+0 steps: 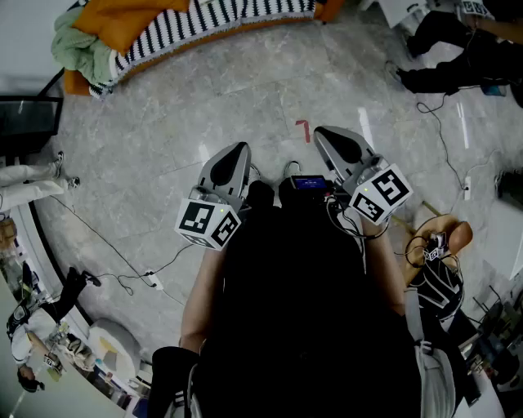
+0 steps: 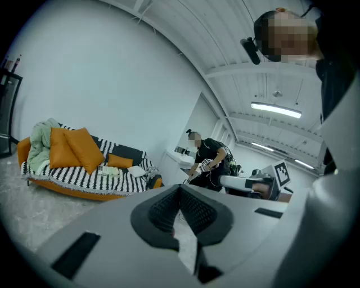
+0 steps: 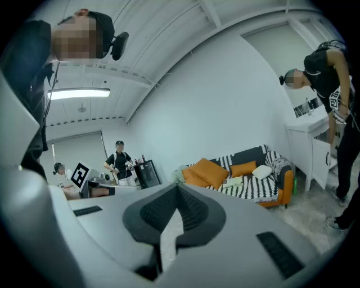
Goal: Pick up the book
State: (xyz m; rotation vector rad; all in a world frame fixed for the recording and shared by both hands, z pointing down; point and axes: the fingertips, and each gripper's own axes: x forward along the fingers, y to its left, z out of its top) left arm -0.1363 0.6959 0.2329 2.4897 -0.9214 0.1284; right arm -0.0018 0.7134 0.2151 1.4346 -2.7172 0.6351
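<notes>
A light-coloured book (image 2: 107, 170) lies flat on the striped seat of a sofa (image 2: 84, 180) across the room, between orange cushions; the right gripper view has the same book (image 3: 233, 181) on that sofa (image 3: 253, 188). In the head view I cannot make out the book on the sofa (image 1: 204, 24) at the top edge. Both grippers are held in front of the person's torso over the grey floor, far from the sofa. My left gripper (image 1: 237, 151) is shut with nothing between its pads (image 2: 163, 211). My right gripper (image 1: 327, 135) is also shut and holds nothing.
Cables (image 1: 122, 261) trail over the marble floor, and a red tape mark (image 1: 303, 129) lies just ahead of the grippers. A person in black (image 2: 207, 160) bends at a white counter right of the sofa. A black cabinet (image 3: 147, 173) and more people stand left of it.
</notes>
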